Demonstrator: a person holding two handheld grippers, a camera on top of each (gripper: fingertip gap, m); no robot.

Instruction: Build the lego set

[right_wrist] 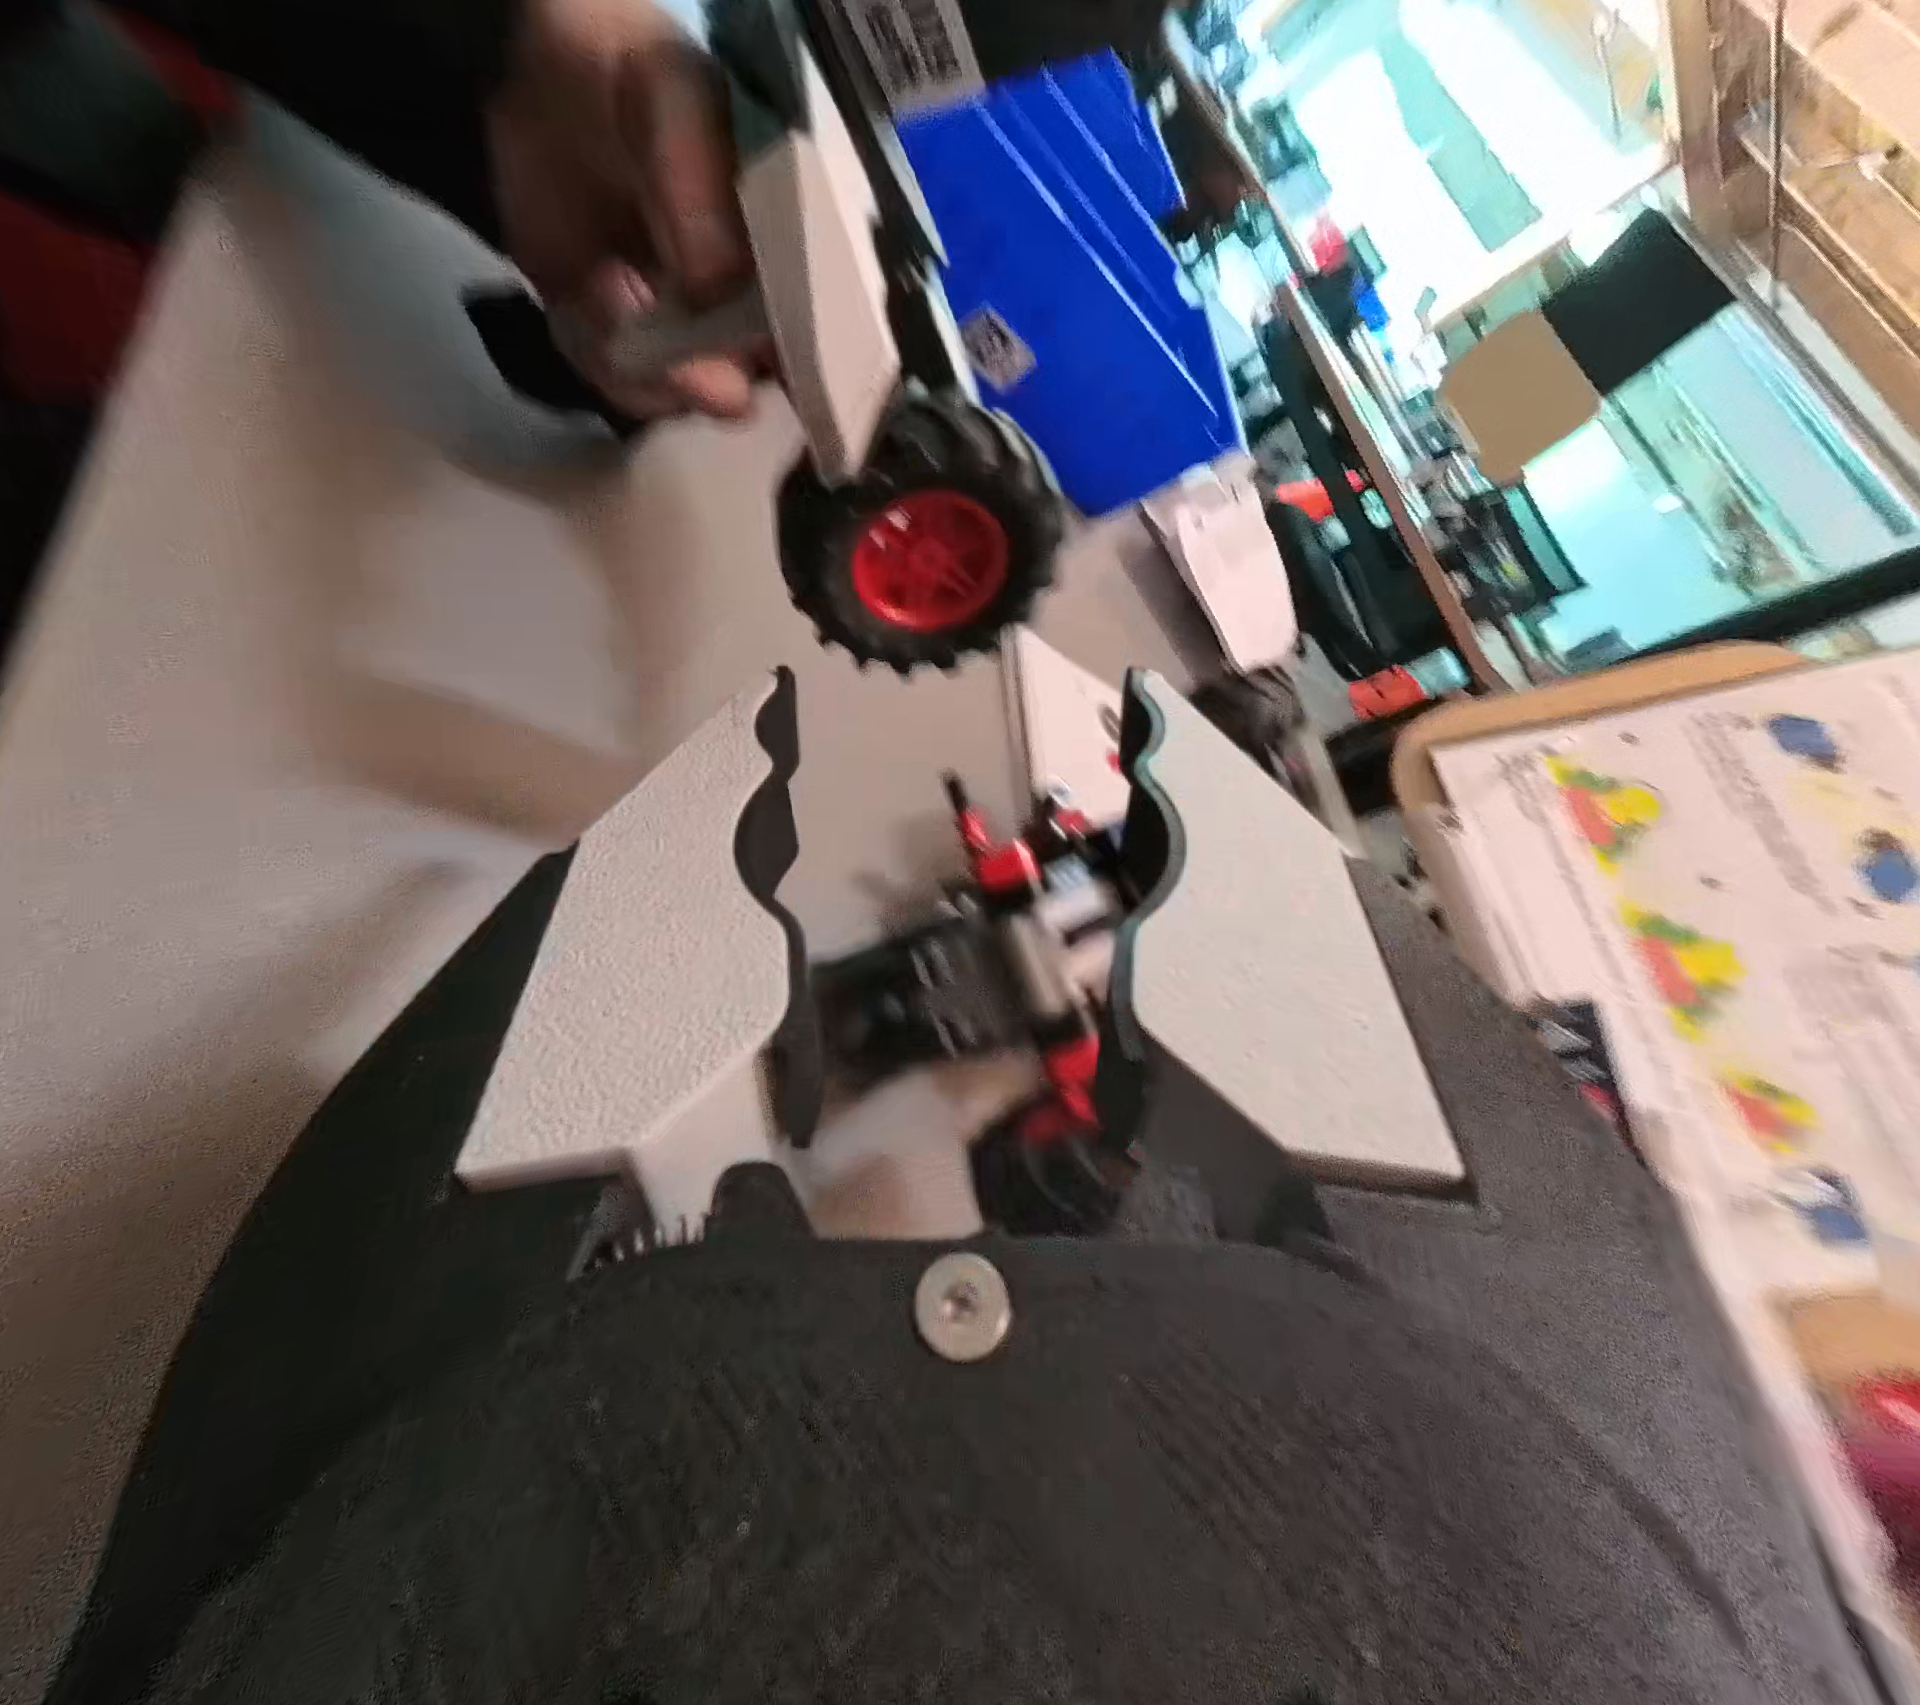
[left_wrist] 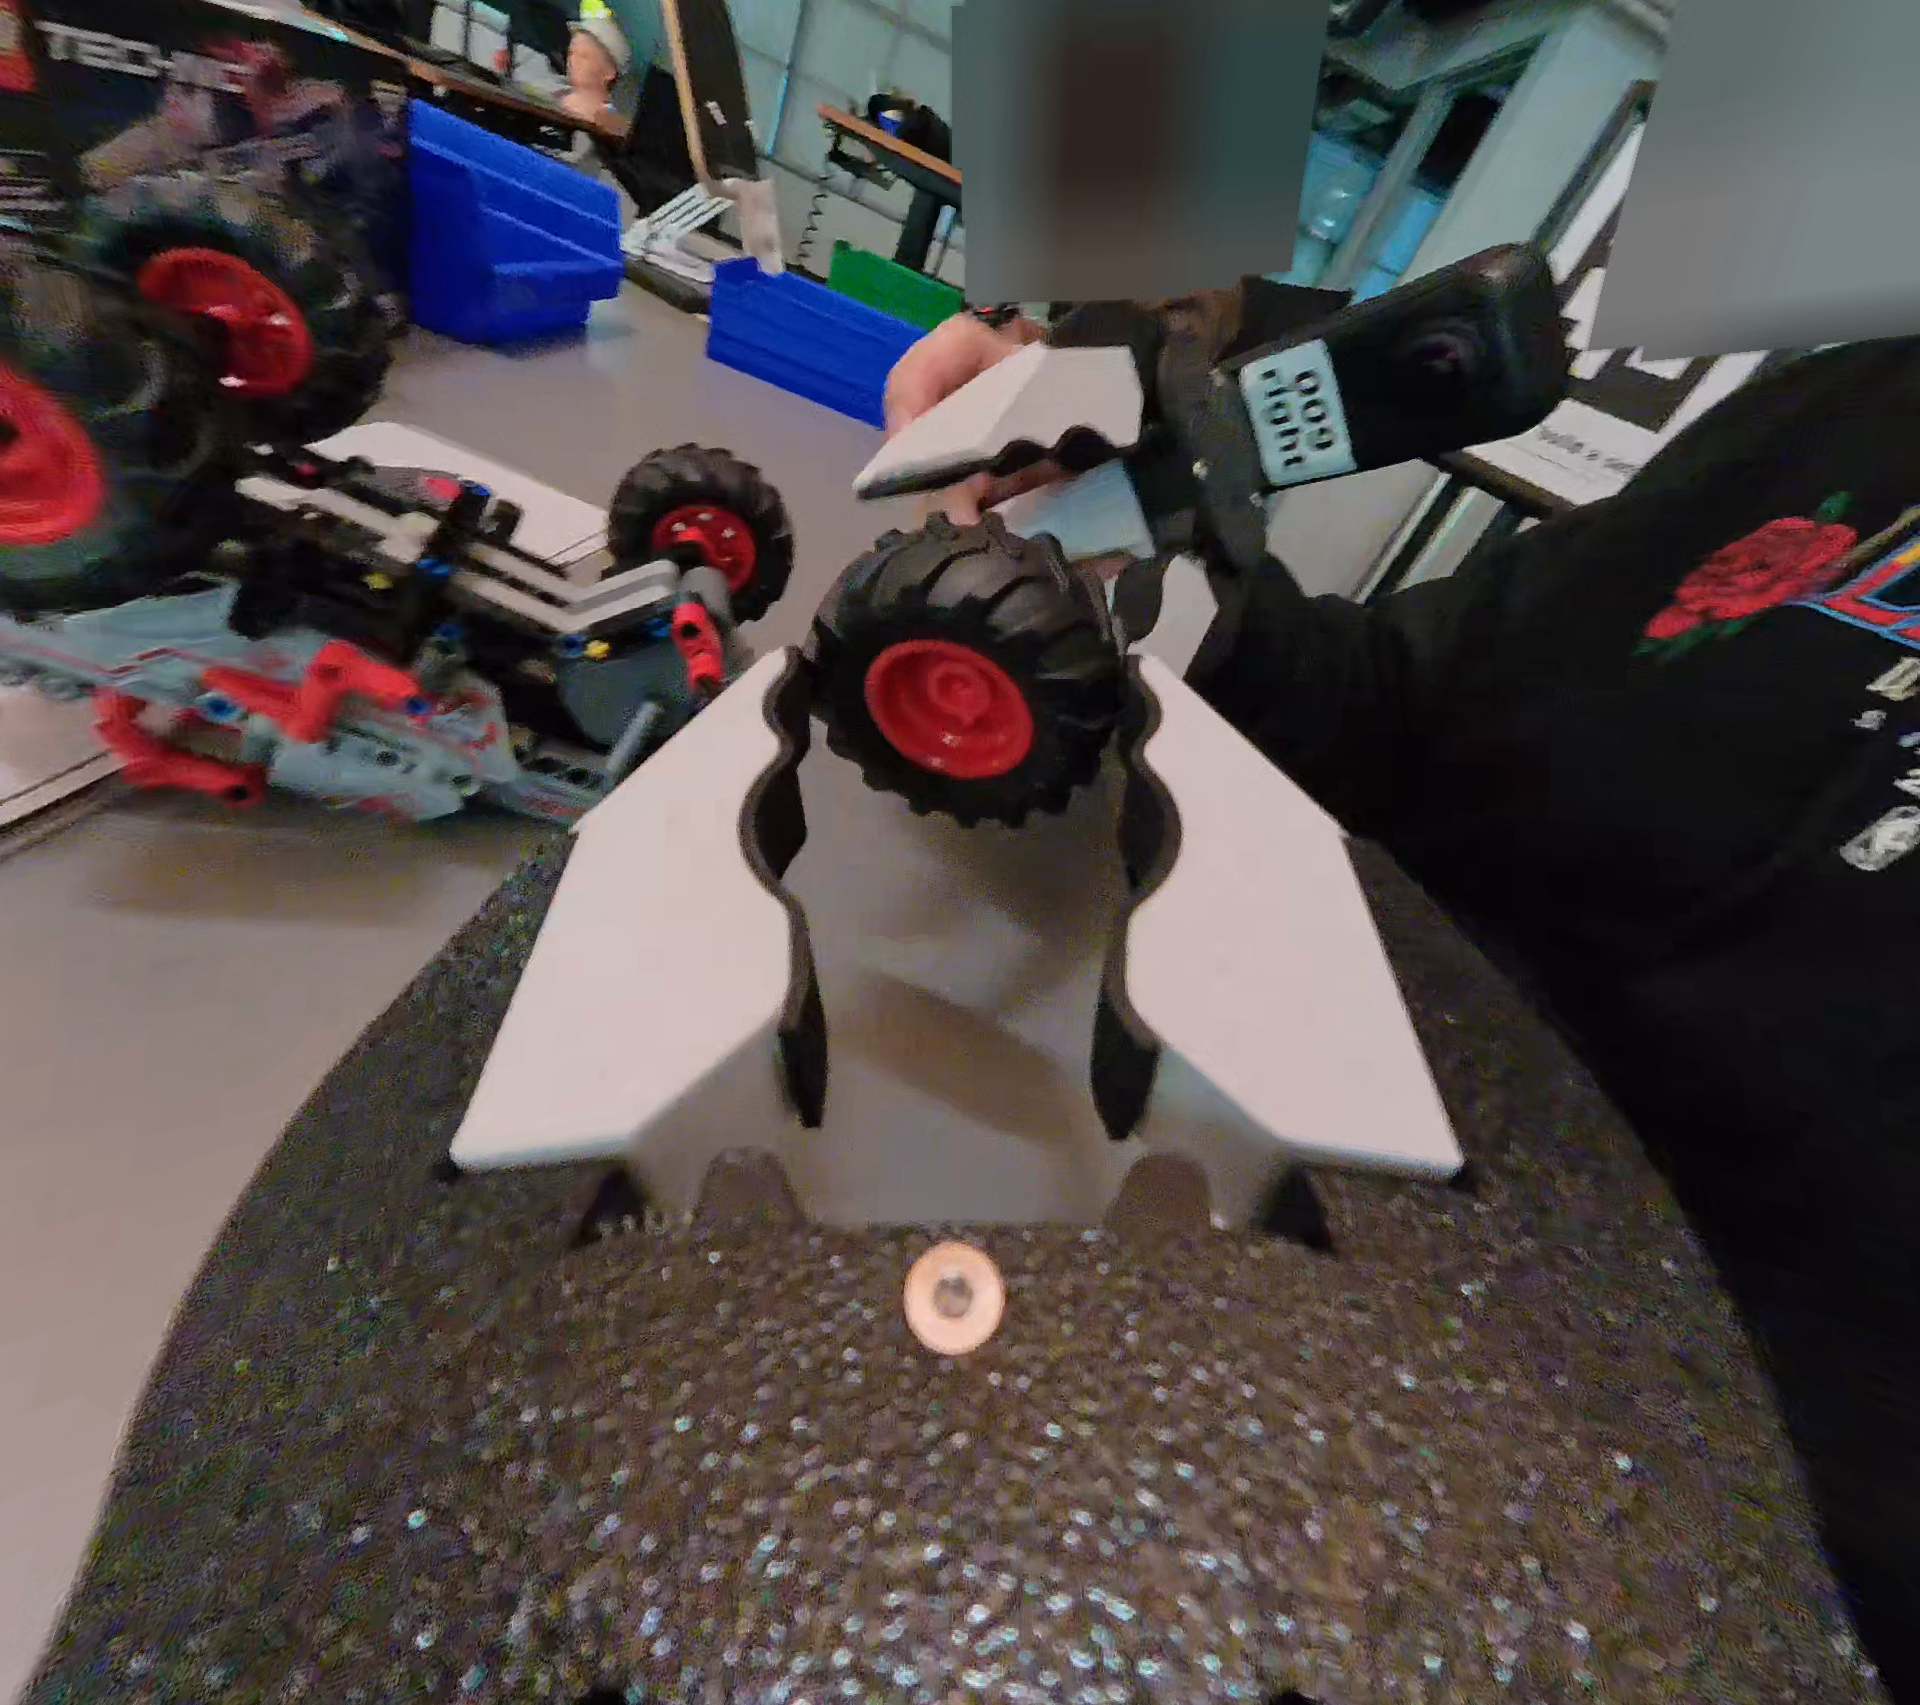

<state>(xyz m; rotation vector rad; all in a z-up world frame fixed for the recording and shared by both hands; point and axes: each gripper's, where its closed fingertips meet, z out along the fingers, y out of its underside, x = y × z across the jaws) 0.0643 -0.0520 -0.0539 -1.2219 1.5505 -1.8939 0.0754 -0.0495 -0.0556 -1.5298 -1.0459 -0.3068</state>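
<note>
Wide grey worktop (left_wrist: 187, 980) underneath it all, and at its far side the blue bins (left_wrist: 509, 242) stand in a row. Nearer in, on the left of the left wrist view, the half-built truck chassis (left_wrist: 416, 647) lies on the worktop, grey and red, with one mounted wheel (left_wrist: 701, 528) at its far end and a bare axle poking toward the camera. Behind it leans the set's box (left_wrist: 125, 284), picture side out. Over in the right wrist view, an open instruction sheet (right_wrist: 1662, 949) lies off to the right, blurred.

Now the action: the left claw (left_wrist: 961, 720) is pinching the loose wheel (left_wrist: 961, 720), black knobbly tyre and red hub, right at its fingertips, tread pressed against both pads, held up above the worktop and to the right of the chassis. The right claw (left_wrist: 987, 471) sits just above and behind that wheel in the left view, one finger tip touching or nearly touching the top of the tyre.

From the right wrist view, the right claw (right_wrist: 956, 699) is spread wide, nothing between its fingers, and the wheel (right_wrist: 920, 559) hangs just beyond its tips. The chassis (right_wrist: 997, 959) shows through the gap below.
</note>
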